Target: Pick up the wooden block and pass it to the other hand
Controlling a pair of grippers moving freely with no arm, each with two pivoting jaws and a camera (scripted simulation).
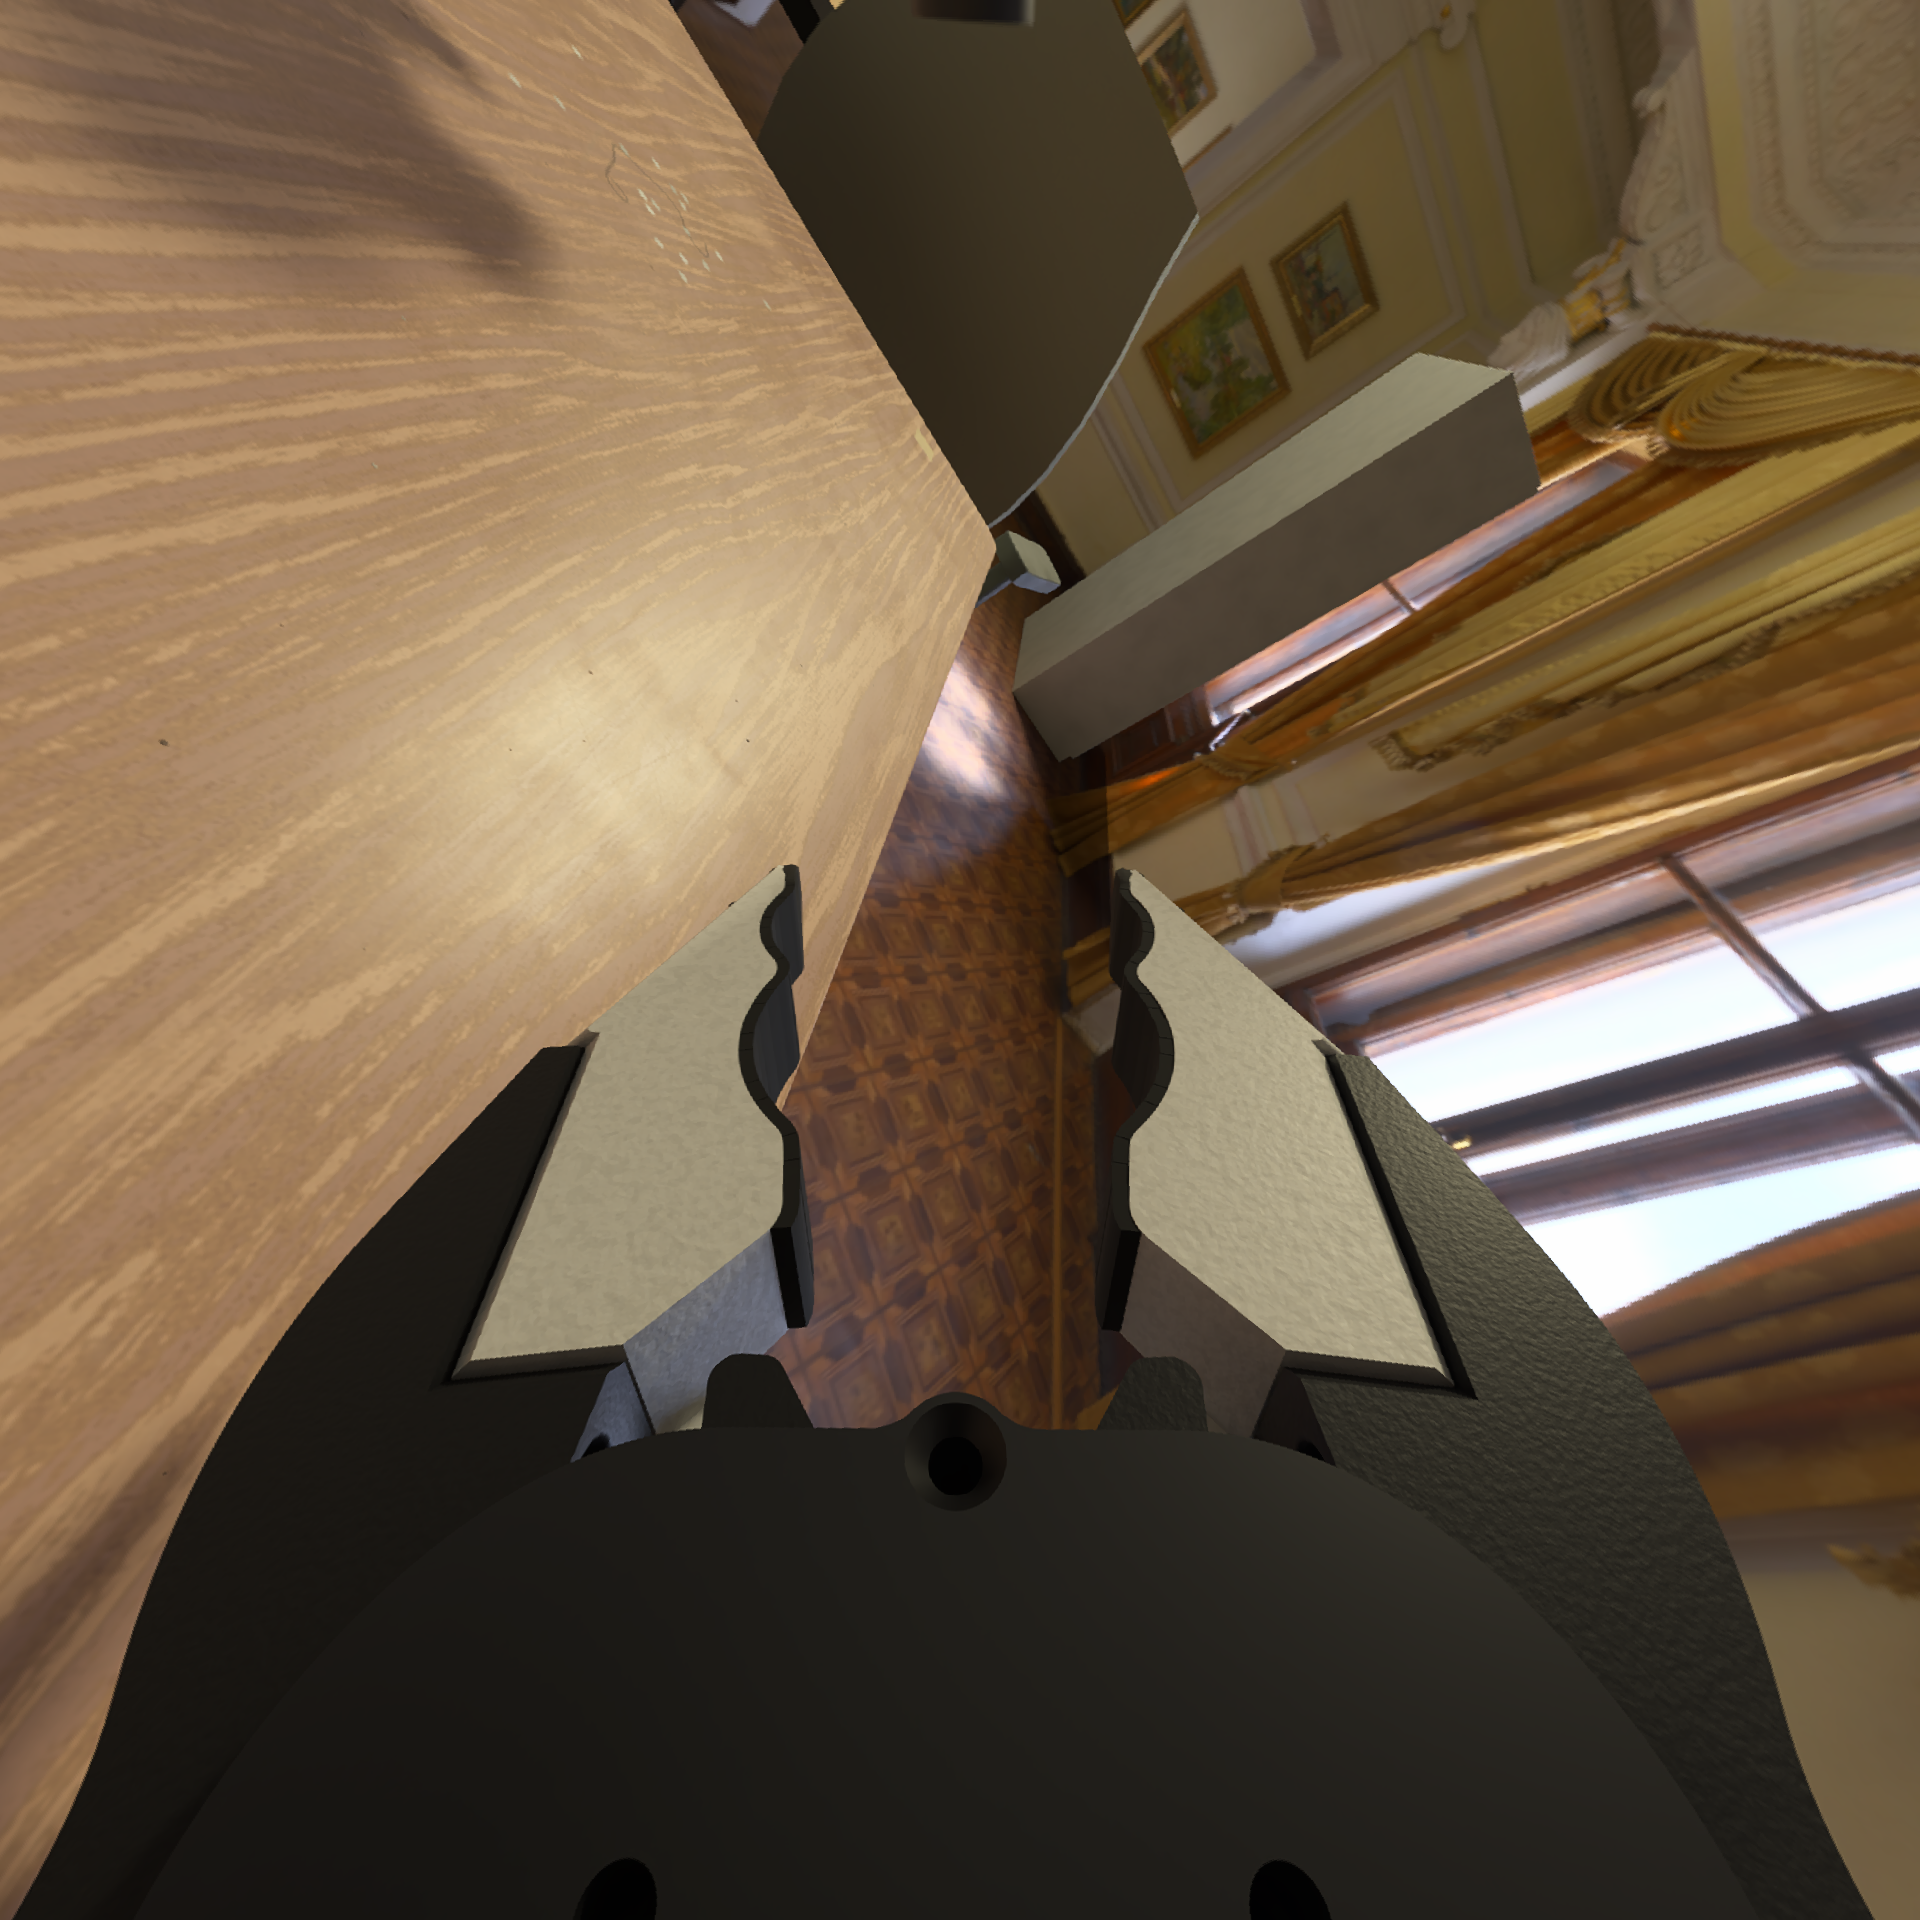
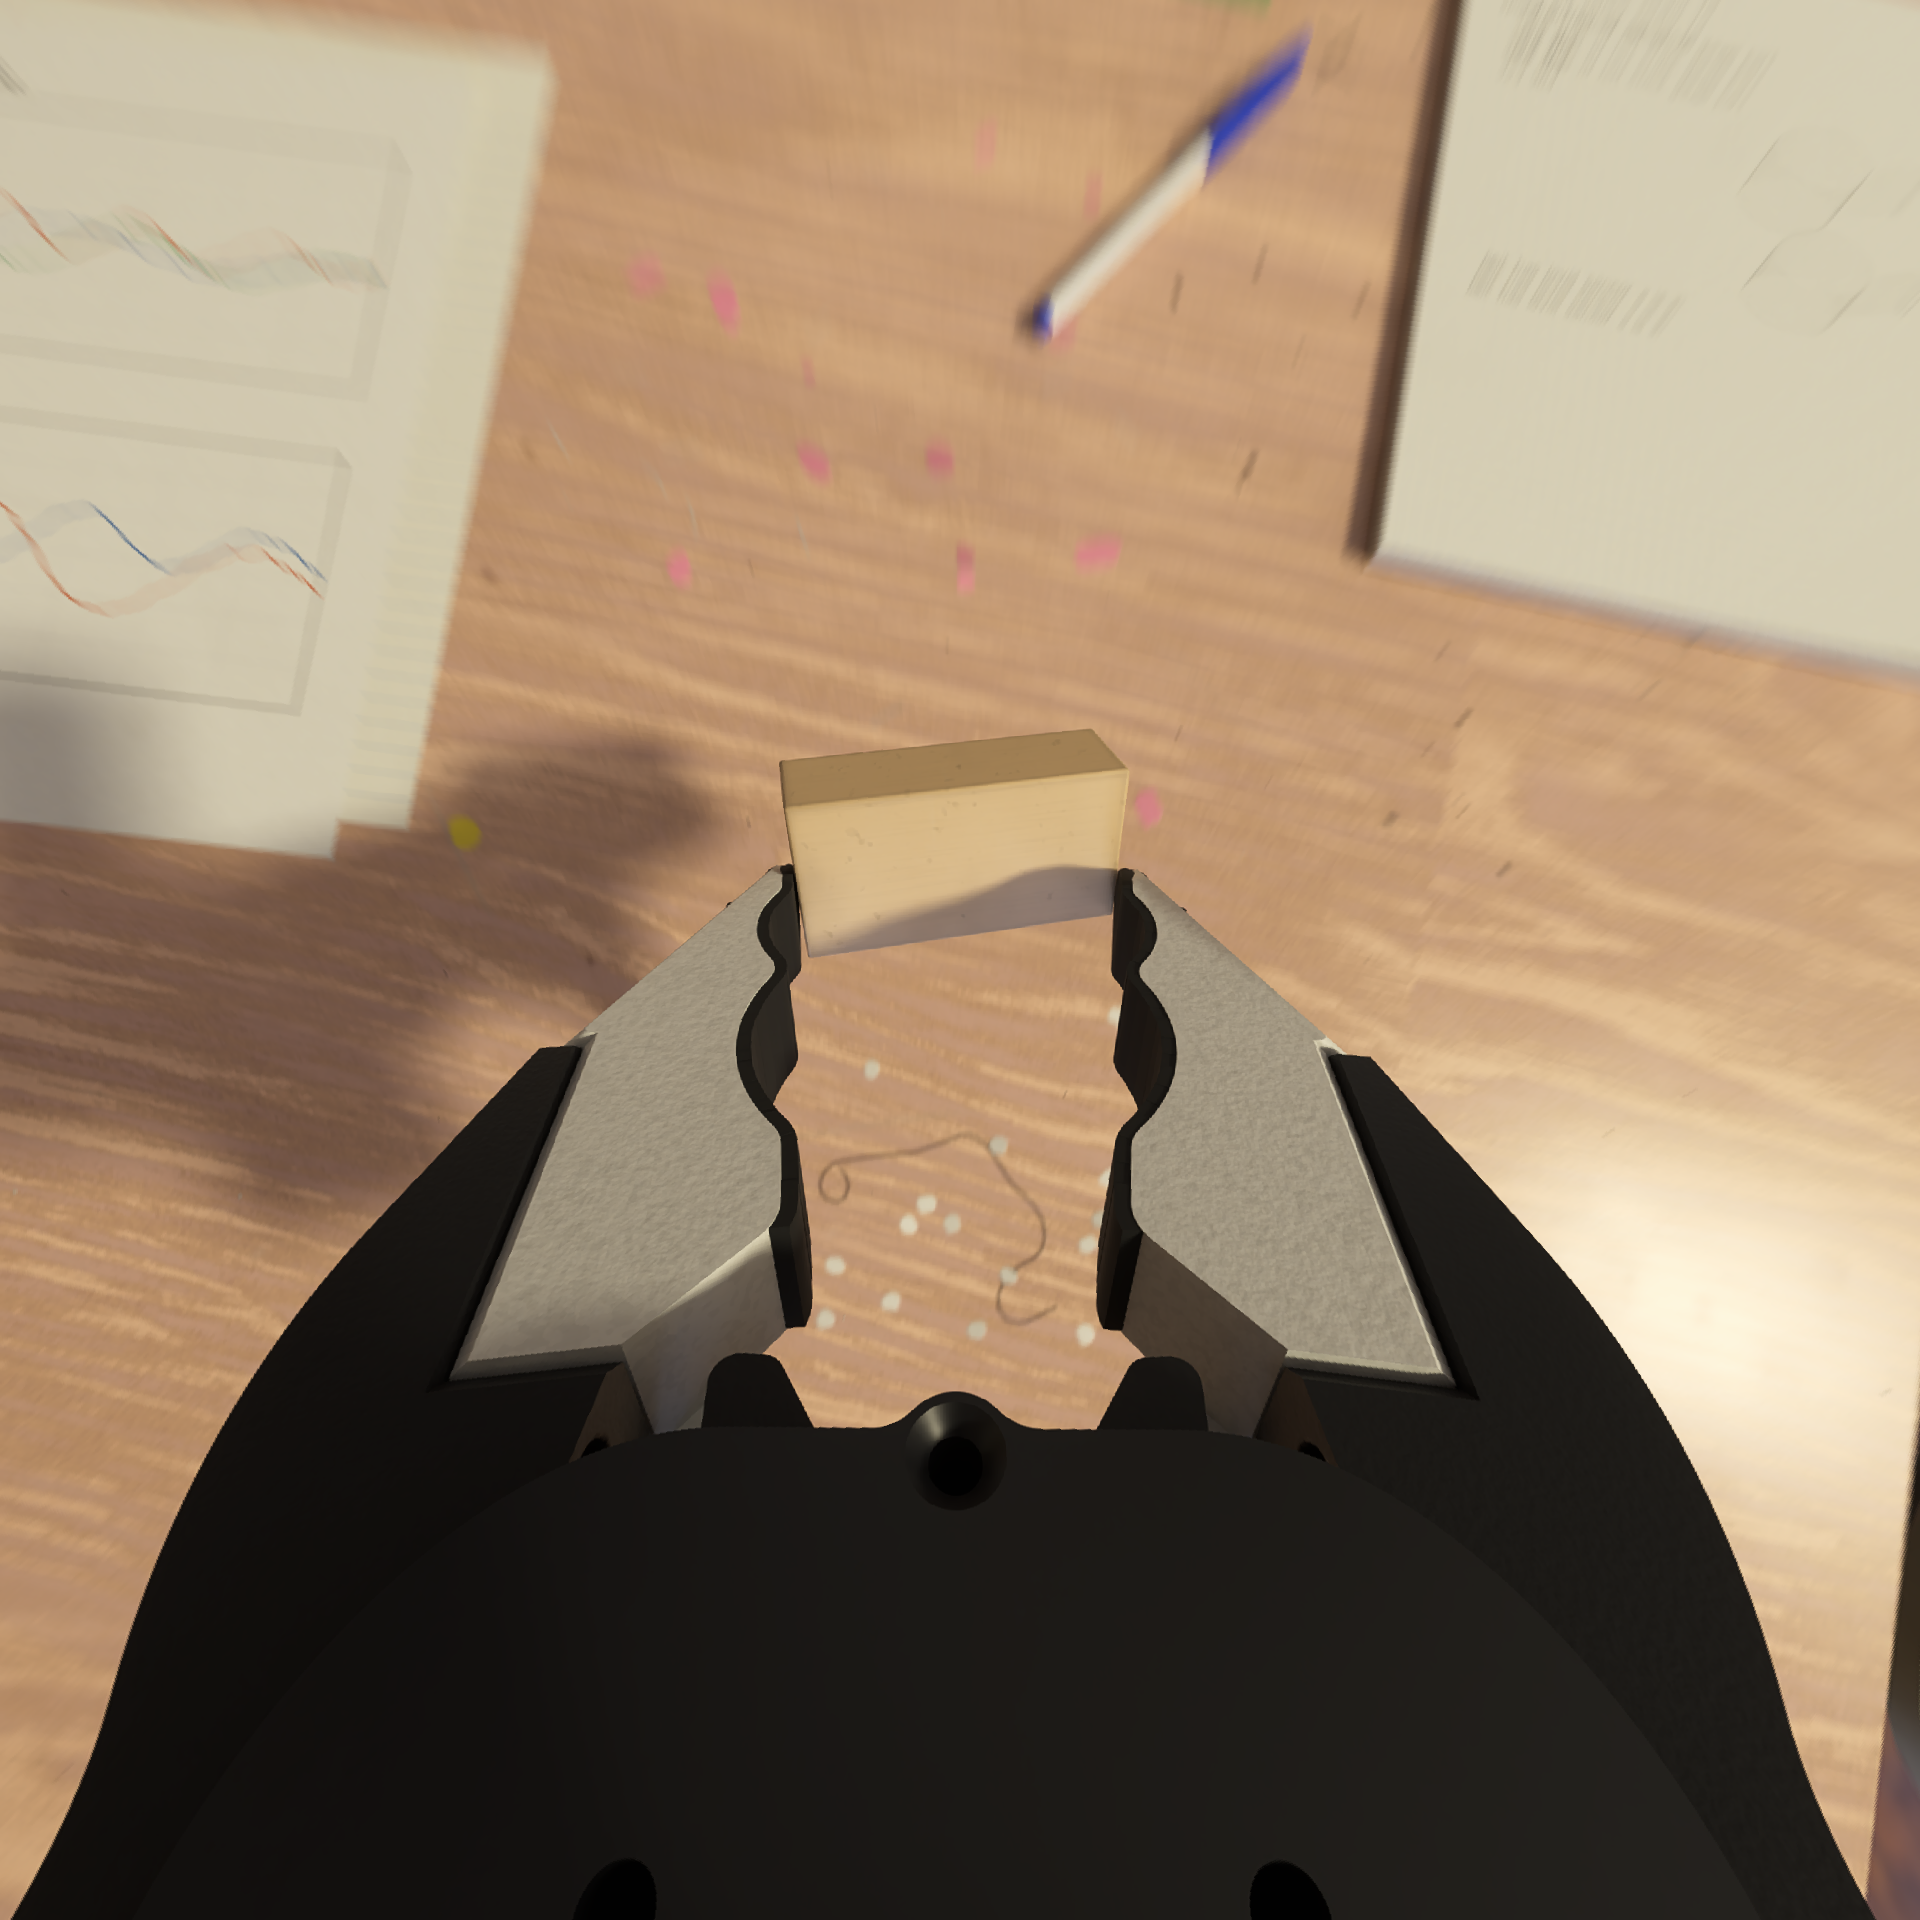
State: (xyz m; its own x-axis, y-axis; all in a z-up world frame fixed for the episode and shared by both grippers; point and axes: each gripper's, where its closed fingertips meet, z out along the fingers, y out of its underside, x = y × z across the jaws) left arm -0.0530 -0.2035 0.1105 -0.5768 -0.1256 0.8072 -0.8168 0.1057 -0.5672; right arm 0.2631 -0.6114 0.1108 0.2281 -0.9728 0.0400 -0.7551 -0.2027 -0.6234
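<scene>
The wooden block [image 2: 951, 831] is a pale rectangular bar. My right gripper [image 2: 956, 896] is shut on it, one fingertip on each short end, and holds it above the wooden table [image 2: 1351, 935]. In the left wrist view the block [image 1: 1278, 551] hangs in the air beyond the table edge, with the right gripper's dark body [image 1: 977, 260] above it. My left gripper [image 1: 956, 902] is open and empty, rolled sideways beside the table [image 1: 416, 623], some way short of the block.
Below the right gripper lie a sheet with graphs [image 2: 208, 416] at left, a stack of papers [image 2: 1683, 332] at right, a blue and white pen [image 2: 1174, 177], pink specks, white specks and a thread [image 2: 935, 1216]. The left wrist view shows parquet floor [image 1: 935, 1143], paintings and windows.
</scene>
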